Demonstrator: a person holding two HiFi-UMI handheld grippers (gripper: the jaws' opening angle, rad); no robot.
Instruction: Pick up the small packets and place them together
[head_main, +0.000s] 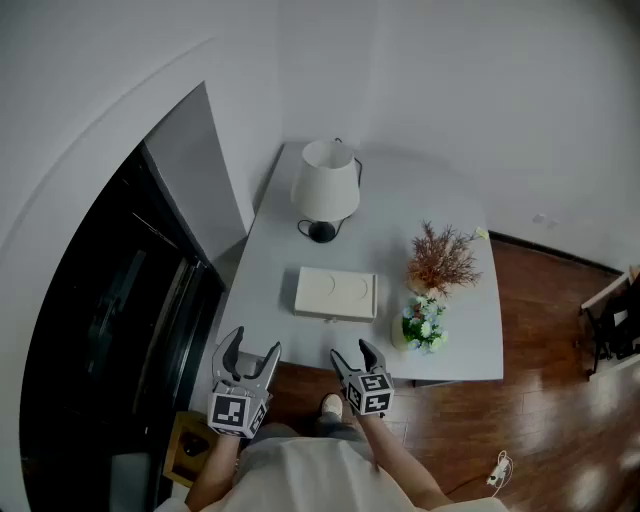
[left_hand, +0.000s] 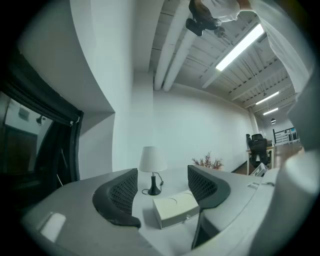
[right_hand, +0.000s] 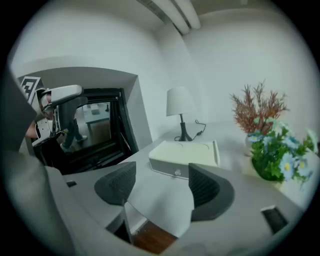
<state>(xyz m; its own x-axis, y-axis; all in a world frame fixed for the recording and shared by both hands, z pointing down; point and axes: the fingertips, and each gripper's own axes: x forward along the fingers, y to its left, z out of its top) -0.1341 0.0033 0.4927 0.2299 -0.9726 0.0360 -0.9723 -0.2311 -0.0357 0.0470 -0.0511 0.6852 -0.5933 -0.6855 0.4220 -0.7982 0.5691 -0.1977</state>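
Note:
No small packets show in any view. A flat white box (head_main: 336, 293) lies in the middle of the white table (head_main: 460, 340). My left gripper (head_main: 252, 345) hovers at the table's near edge, left of the box, open with nothing between its jaws. My right gripper (head_main: 352, 352) hangs just off the near edge below the box, also open and empty. In the left gripper view the box (left_hand: 175, 207) sits ahead between the open jaws of the left gripper (left_hand: 162, 192). In the right gripper view the box (right_hand: 185, 155) lies beyond the right gripper (right_hand: 162, 185).
A white table lamp (head_main: 325, 190) stands at the back of the table. At the right stand a dried reddish plant (head_main: 440, 258) and a pot of flowers (head_main: 422, 325). A dark glass door (head_main: 110, 310) is at the left; wooden floor (head_main: 540, 400) lies to the right.

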